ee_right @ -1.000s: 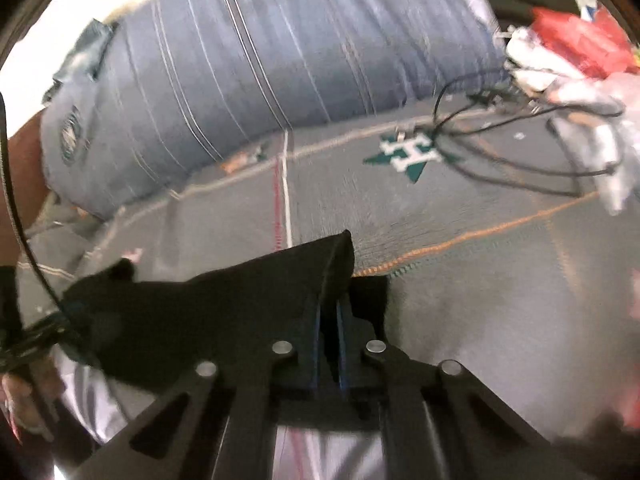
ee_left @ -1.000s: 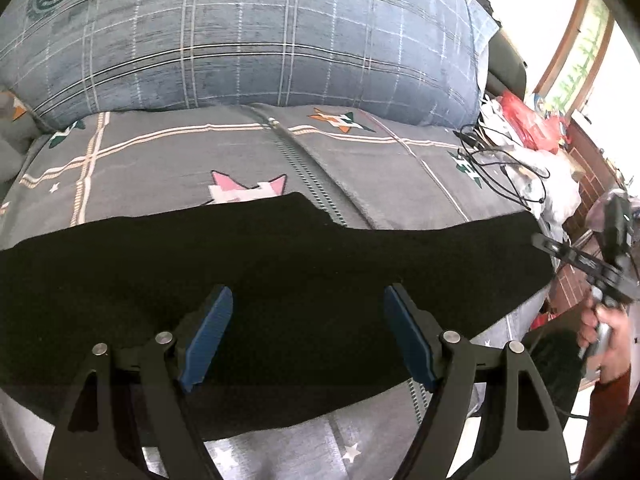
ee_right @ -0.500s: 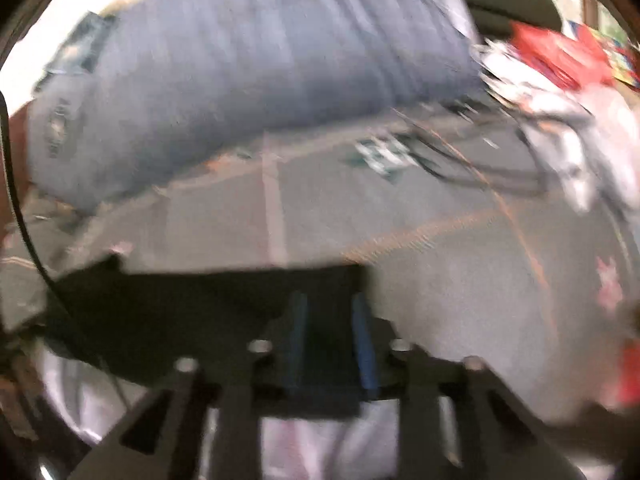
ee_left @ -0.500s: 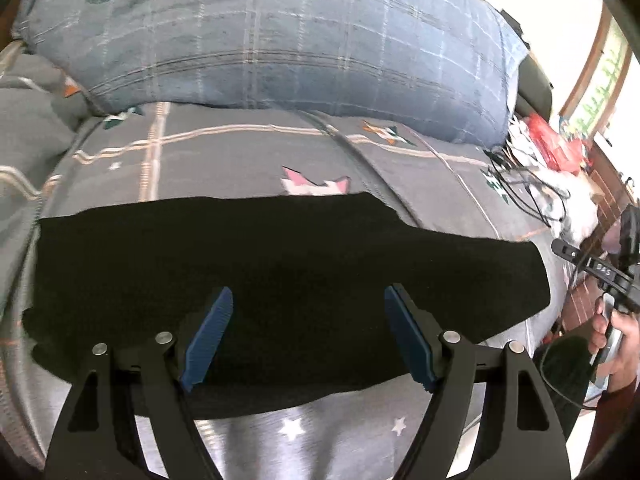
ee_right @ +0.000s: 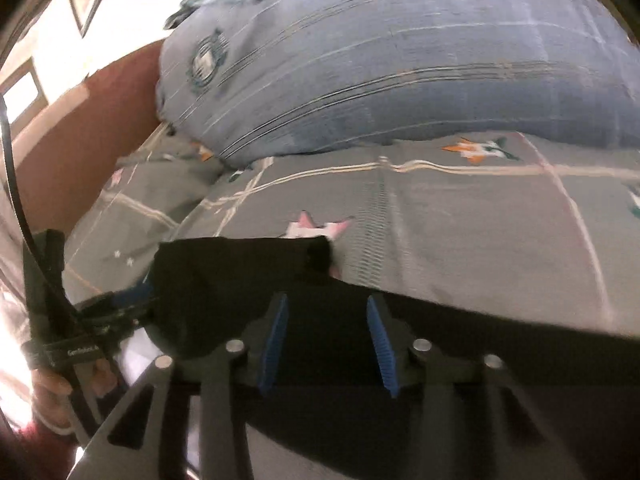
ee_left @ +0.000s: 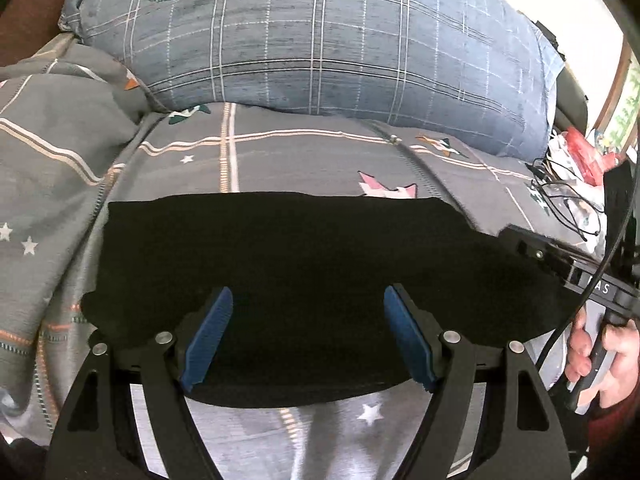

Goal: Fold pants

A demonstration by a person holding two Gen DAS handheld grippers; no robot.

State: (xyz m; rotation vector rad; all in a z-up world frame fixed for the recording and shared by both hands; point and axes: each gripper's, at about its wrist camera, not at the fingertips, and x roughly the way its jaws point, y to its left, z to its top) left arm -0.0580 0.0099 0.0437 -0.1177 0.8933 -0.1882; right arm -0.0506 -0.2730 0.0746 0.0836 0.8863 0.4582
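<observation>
The black pants (ee_left: 304,264) lie flat across a grey patterned bedspread (ee_left: 304,156), folded into a long dark band. My left gripper (ee_left: 308,304) is open, its blue pads (ee_left: 208,332) hovering over the near edge of the pants, holding nothing. My right gripper (ee_right: 326,312) is open over the pants (ee_right: 224,280), which also show in the right wrist view; nothing is between its blue pads (ee_right: 274,340). The right gripper's black body (ee_left: 560,264) shows at the right of the left wrist view, held by a hand.
A large blue-grey plaid pillow (ee_left: 320,40) lies behind the pants. A bunched grey blanket (ee_left: 48,160) rises at the left. Black cables and red and white clutter (ee_left: 572,176) sit at the right. A reddish-brown headboard (ee_right: 80,128) stands at the left in the right wrist view.
My right gripper has opened and let go of the pants' corner, then swung left over the cloth. My left gripper has stayed open and drawn back, showing more of the pants.
</observation>
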